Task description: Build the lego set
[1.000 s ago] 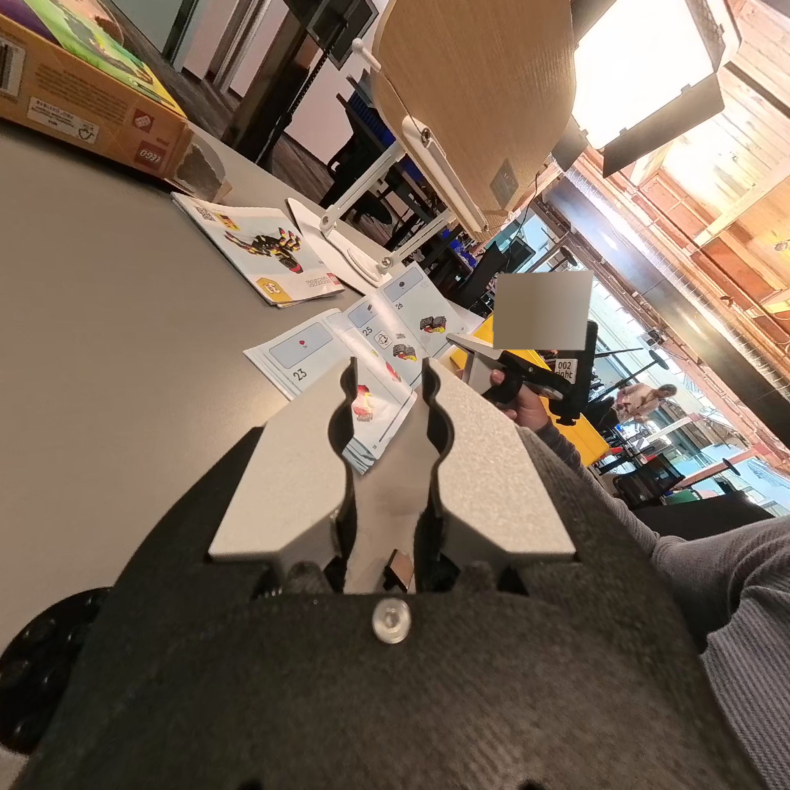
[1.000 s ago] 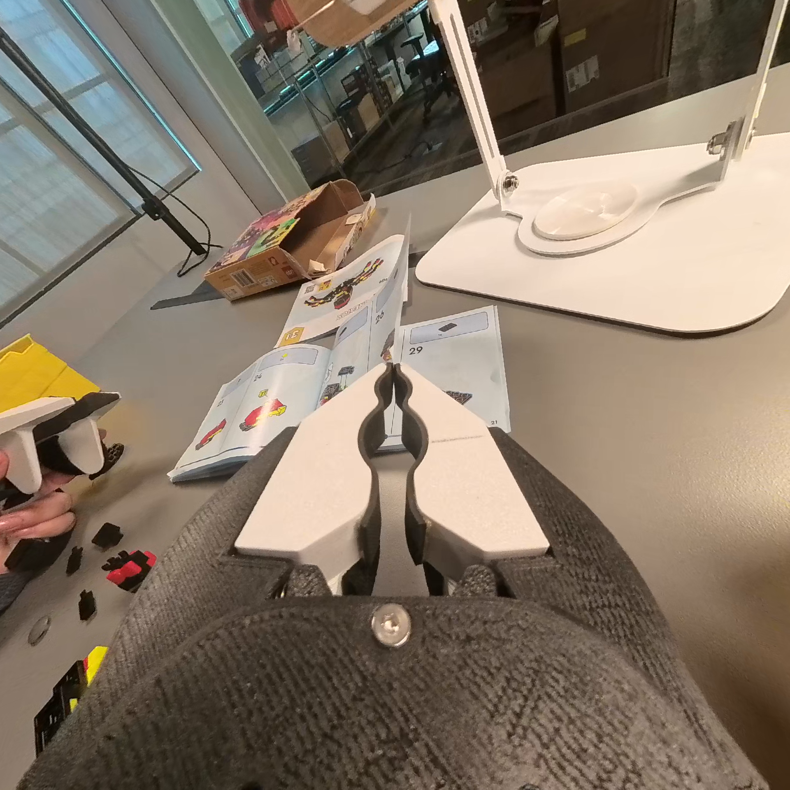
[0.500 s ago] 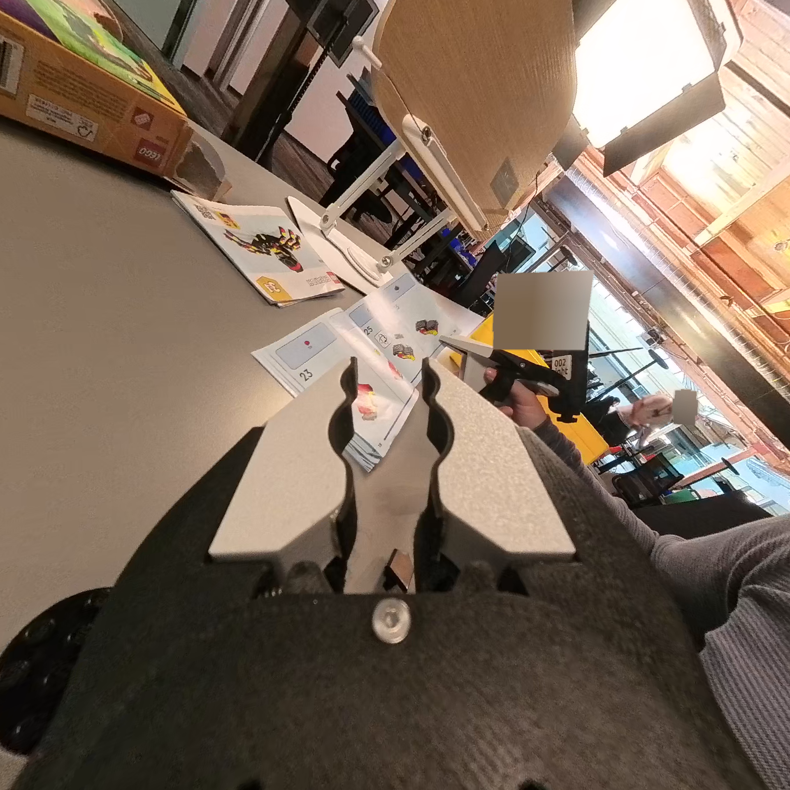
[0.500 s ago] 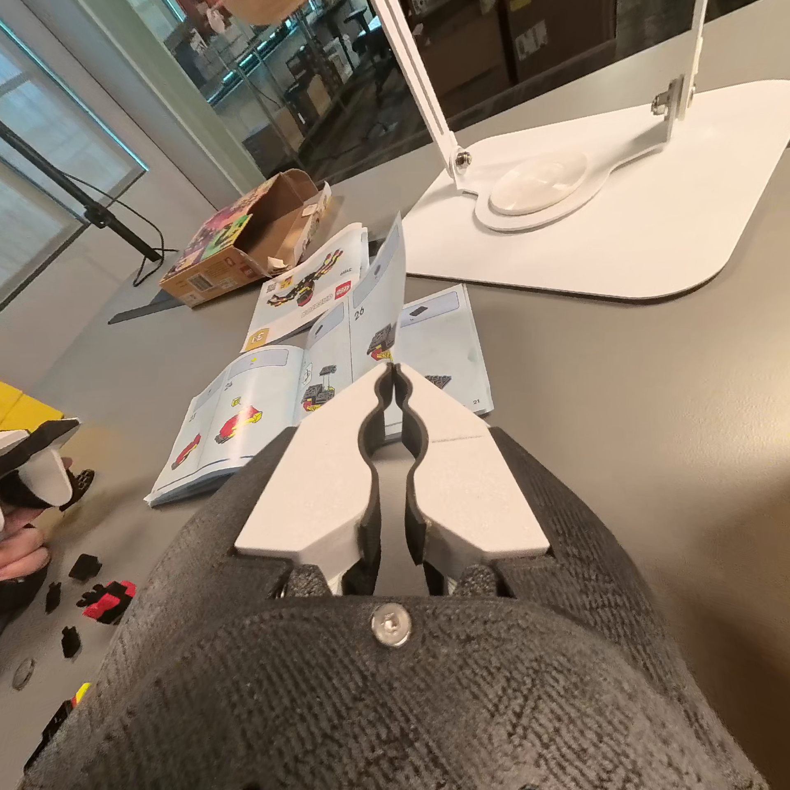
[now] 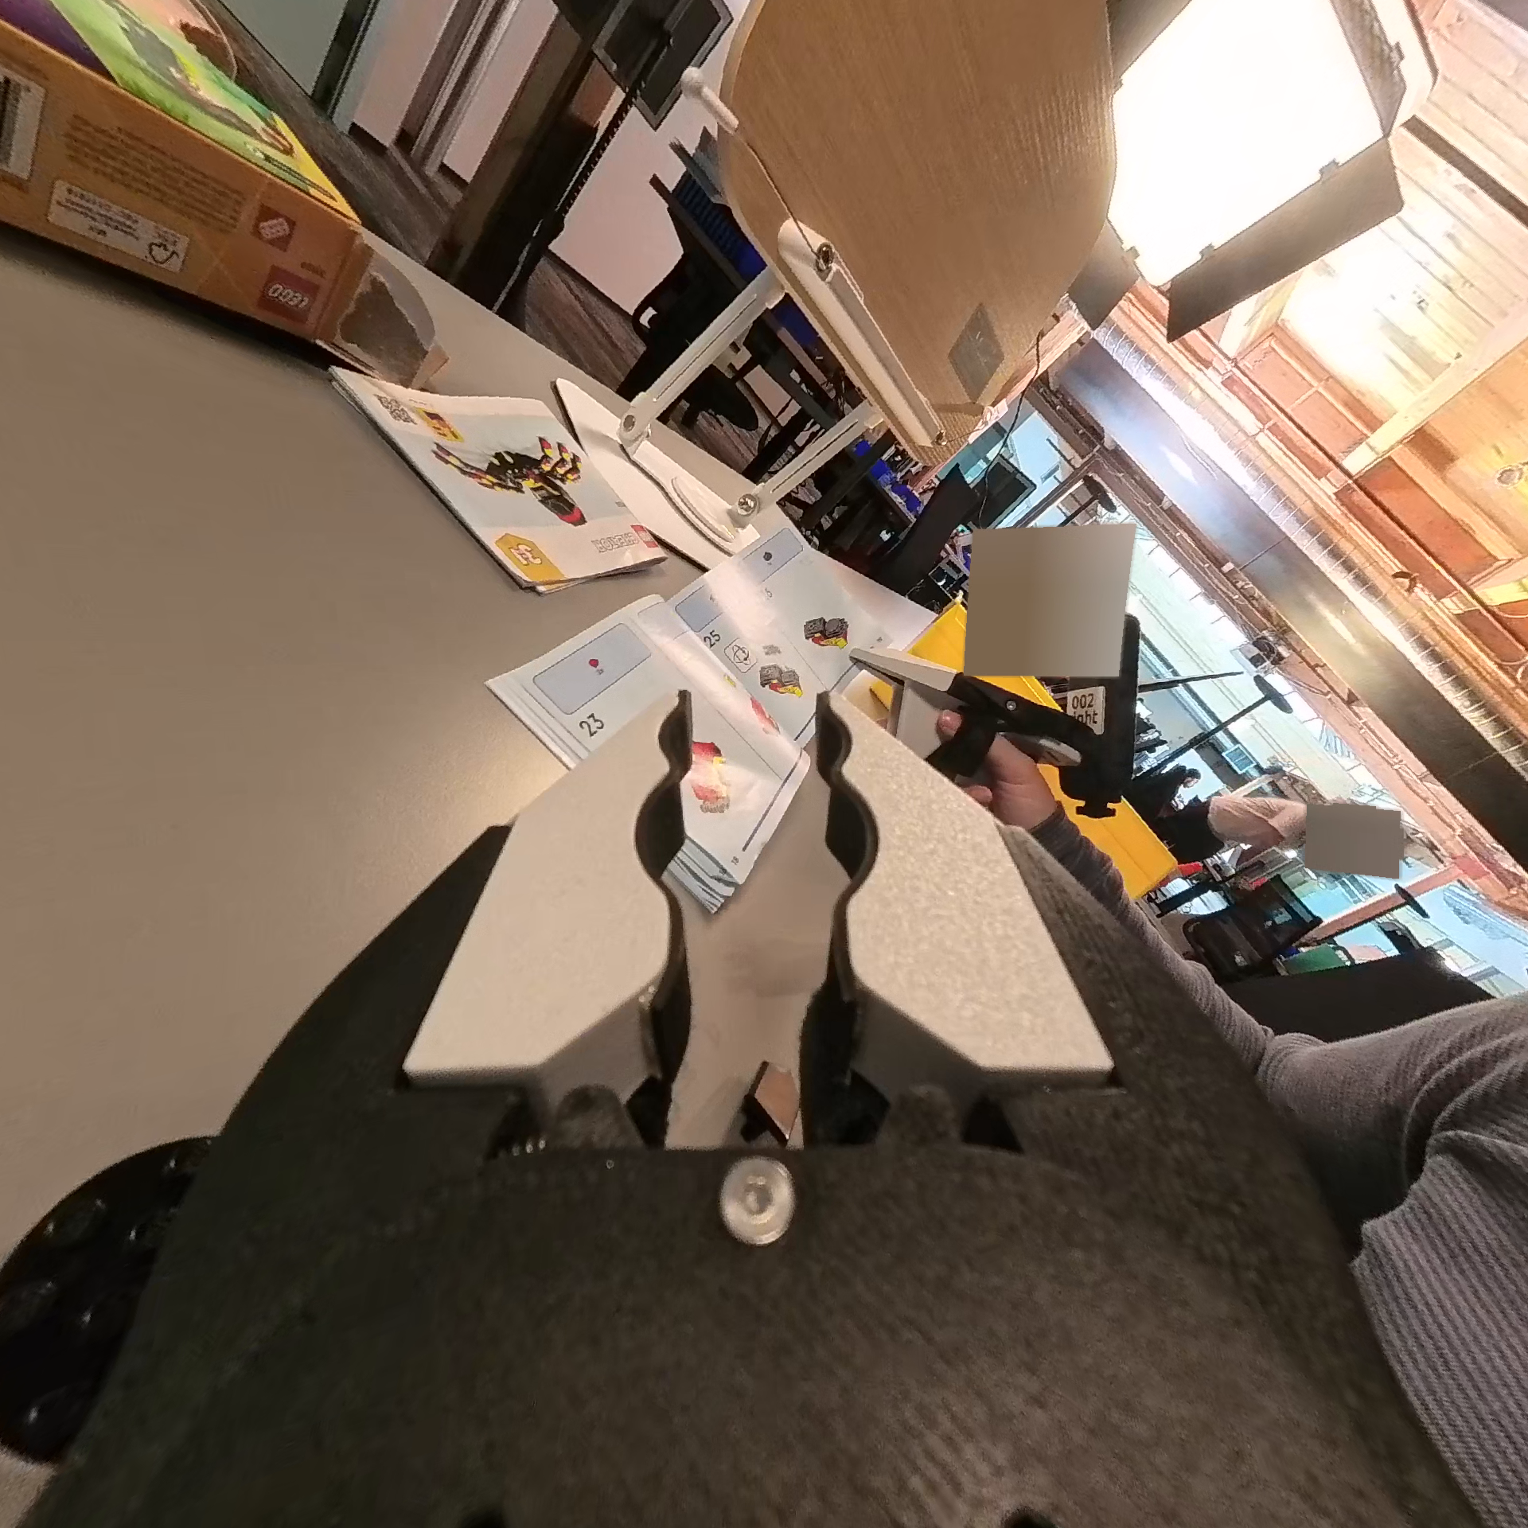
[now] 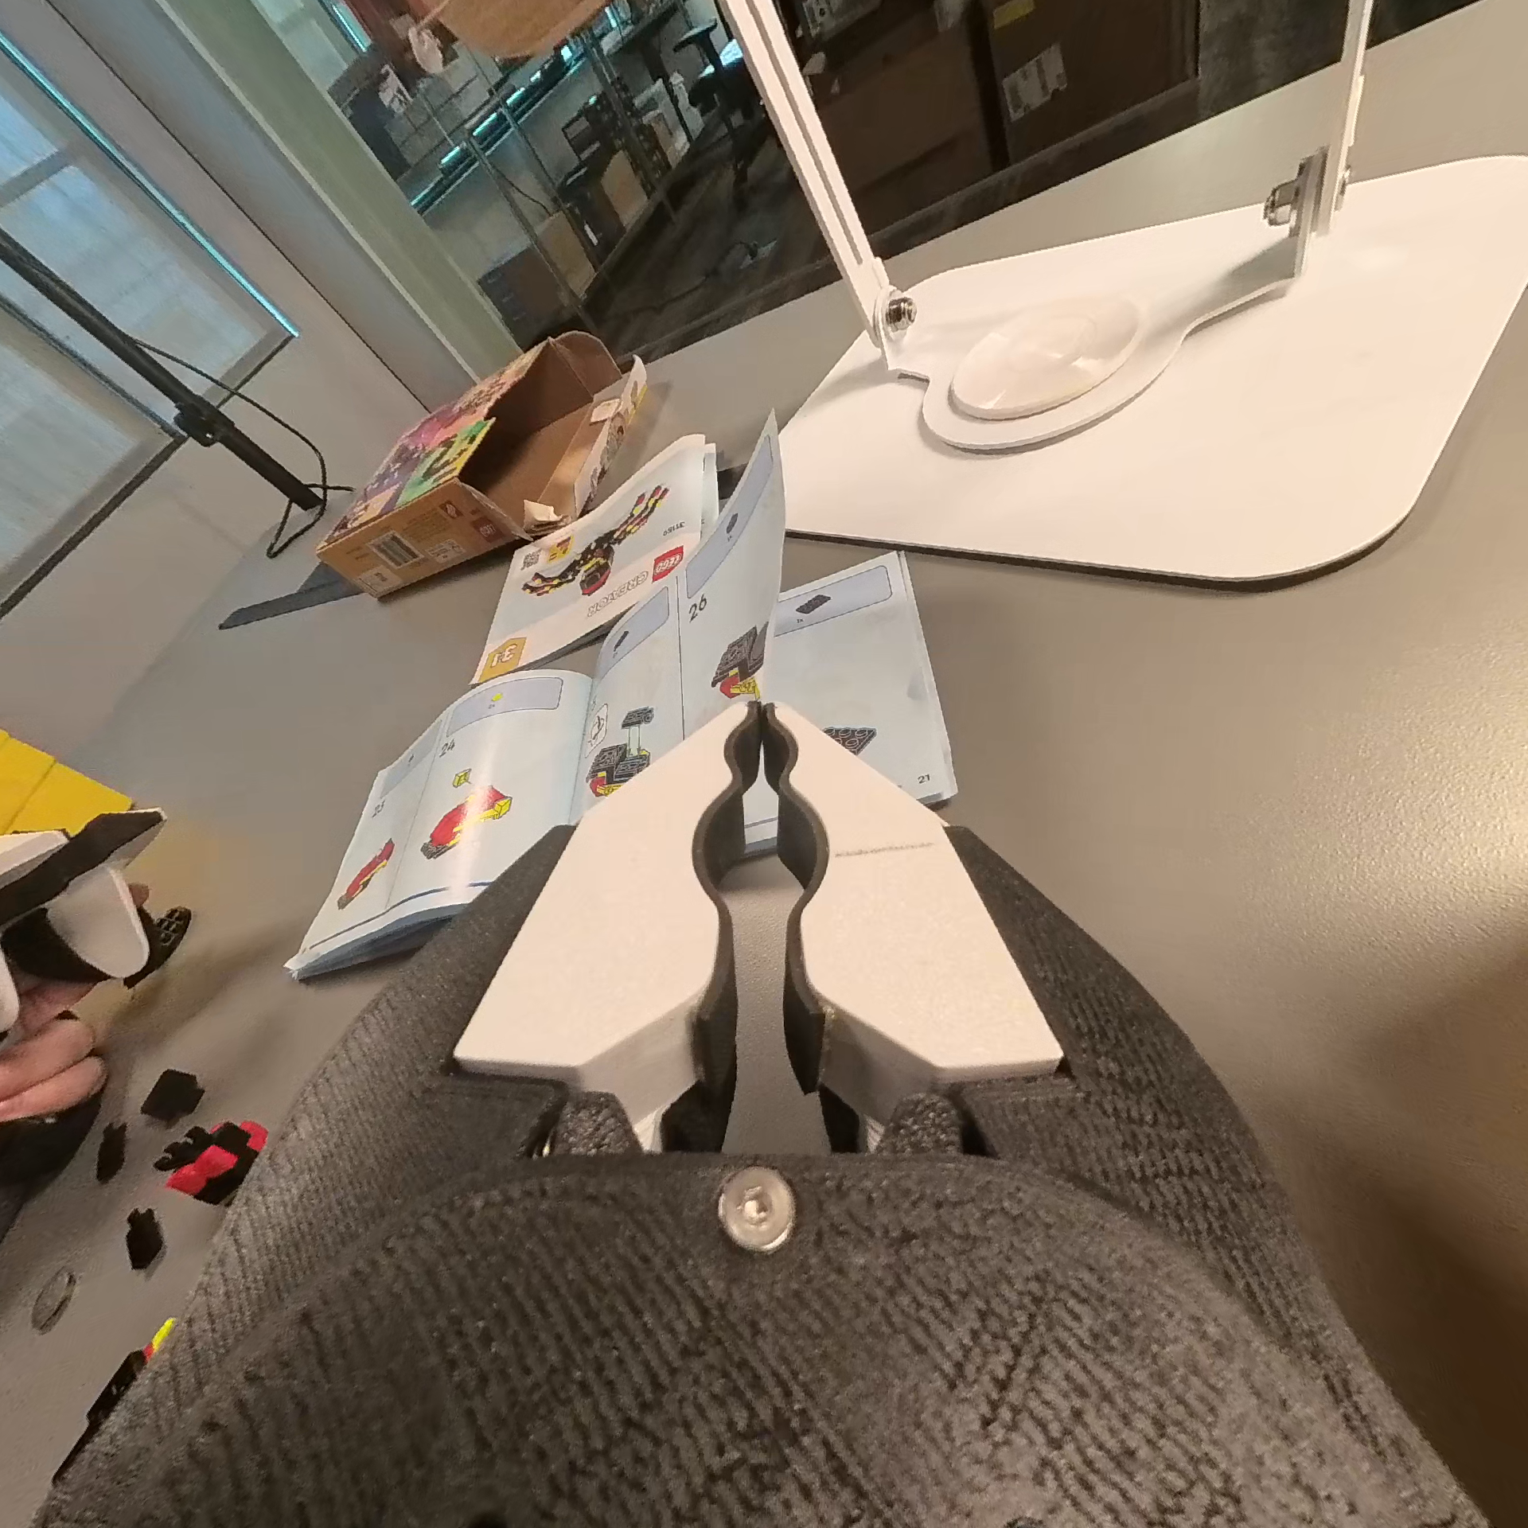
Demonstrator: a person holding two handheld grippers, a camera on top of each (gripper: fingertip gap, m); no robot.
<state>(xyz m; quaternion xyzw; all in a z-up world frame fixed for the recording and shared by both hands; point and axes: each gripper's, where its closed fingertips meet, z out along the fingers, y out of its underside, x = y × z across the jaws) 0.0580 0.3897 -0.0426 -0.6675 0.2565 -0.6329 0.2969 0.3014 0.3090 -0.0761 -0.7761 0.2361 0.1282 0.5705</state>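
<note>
**Both grippers empty over the bench, lego parts still loose**

While both grippers hang above the grey bench point(image 6: 1240, 827), nothing sits between either pair of fingers.

- Lamp base point(image 6: 1157, 463): white plate, far right on the bench, two white arms rising from it.
- Lego box point(image 6: 463, 488): cardboard, open end flap, far left, lying on its side.
- Open instruction booklet point(image 6: 513, 794): flat on the bench mid-scene, one page standing up at the fold; right gripper's tips point over its near right edge.
- Closed booklet point(image 6: 604, 570): just beyond the open one, between it and the box, cover up.
- Right gripper point(image 6: 761, 719): fingers together at the tips, only a hairline gap, nothing held.
- Left gripper point(image 5: 748, 711): fingers apart, clear gap, empty; aimed at the open booklet's near left corner. It also shows at the left edge of the right wrist view, held in a hand point(image 6: 41, 1067).
- Red-and-black lego sub-assembly point(image 6: 211, 1153): on the bench near left, beside that hand.
- Loose black lego pieces point(image 6: 169, 1095): scattered around the sub-assembly, apart from each other.
</note>
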